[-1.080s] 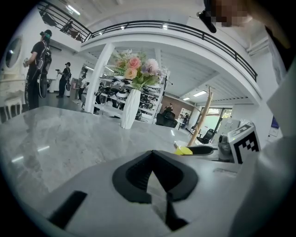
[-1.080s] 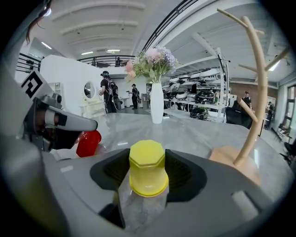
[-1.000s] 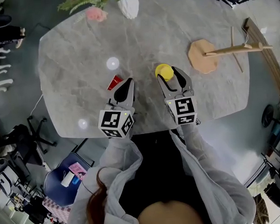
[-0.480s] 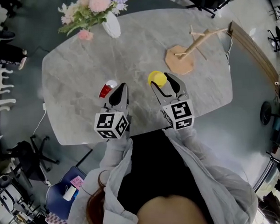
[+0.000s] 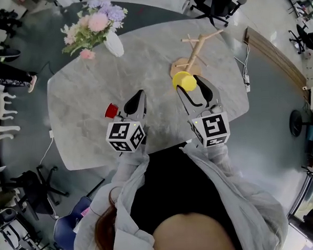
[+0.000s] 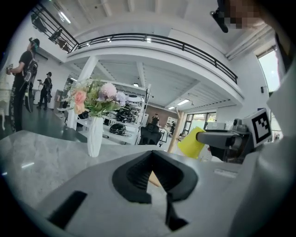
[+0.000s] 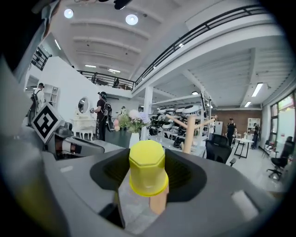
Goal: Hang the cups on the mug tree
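Note:
A yellow cup (image 5: 184,81) is held upside down between the jaws of my right gripper (image 5: 194,88), bottom up in the right gripper view (image 7: 147,166). It hangs just in front of the wooden mug tree (image 5: 195,43), whose pegs are bare and whose base (image 5: 178,67) lies right behind the cup. The tree's pole (image 7: 188,132) rises beyond the cup. A red cup (image 5: 111,110) stands on the table to the left of my left gripper (image 5: 138,97). That gripper is shut and holds nothing (image 6: 157,178).
The grey marble table (image 5: 84,99) carries a white vase with flowers (image 5: 112,44) at its far left. The table's near edge (image 5: 162,142) runs just under both grippers. Office chairs and people stand around on the floor.
My right gripper has carried the yellow cup forward, close to the mug tree's base. The left gripper stays beside the red cup, still shut.

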`<state>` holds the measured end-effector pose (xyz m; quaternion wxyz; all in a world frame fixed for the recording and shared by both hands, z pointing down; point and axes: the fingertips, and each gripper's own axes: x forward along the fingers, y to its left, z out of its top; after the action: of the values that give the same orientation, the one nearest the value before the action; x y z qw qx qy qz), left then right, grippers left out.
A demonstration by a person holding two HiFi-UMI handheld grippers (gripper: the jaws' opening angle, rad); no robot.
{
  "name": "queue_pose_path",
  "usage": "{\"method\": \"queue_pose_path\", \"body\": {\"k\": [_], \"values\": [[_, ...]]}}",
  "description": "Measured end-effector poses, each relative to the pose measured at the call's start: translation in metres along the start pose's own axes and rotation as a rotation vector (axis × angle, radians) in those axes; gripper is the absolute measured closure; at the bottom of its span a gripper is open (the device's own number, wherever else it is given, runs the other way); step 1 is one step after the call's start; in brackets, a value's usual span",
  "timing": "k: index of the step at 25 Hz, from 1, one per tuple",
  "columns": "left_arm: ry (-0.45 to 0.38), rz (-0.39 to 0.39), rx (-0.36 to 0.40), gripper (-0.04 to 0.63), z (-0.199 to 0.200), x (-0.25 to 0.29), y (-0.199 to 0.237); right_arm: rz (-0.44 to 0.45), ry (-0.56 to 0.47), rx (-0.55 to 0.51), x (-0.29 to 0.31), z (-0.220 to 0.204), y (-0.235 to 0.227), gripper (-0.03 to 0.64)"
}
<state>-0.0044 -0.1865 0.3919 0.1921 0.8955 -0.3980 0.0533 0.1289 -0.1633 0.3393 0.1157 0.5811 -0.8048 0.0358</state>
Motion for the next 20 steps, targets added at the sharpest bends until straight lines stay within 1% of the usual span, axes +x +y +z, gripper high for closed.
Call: {"method": "queue_pose_path", "body": {"k": [5, 8, 13, 20], "values": [[-0.024, -0.016, 0.04, 0.592, 0.015, 0.014, -0.015, -0.074, -0.077, -0.041, -0.024, 0.028, -0.04, 0.371], [-0.039, -0.016, 0.061, 0.592, 0.026, 0.022, -0.022, -0.102, -0.1, -0.044, -0.029, 0.035, -0.063, 0.371], [-0.059, 0.008, 0.07, 0.592, 0.035, 0.032, -0.029, -0.108, -0.092, -0.038, -0.024, 0.024, -0.088, 0.371], [-0.026, 0.077, 0.05, 0.592, 0.02, 0.036, -0.031, -0.078, -0.067, 0.003, -0.009, 0.0, -0.107, 0.371]]}}
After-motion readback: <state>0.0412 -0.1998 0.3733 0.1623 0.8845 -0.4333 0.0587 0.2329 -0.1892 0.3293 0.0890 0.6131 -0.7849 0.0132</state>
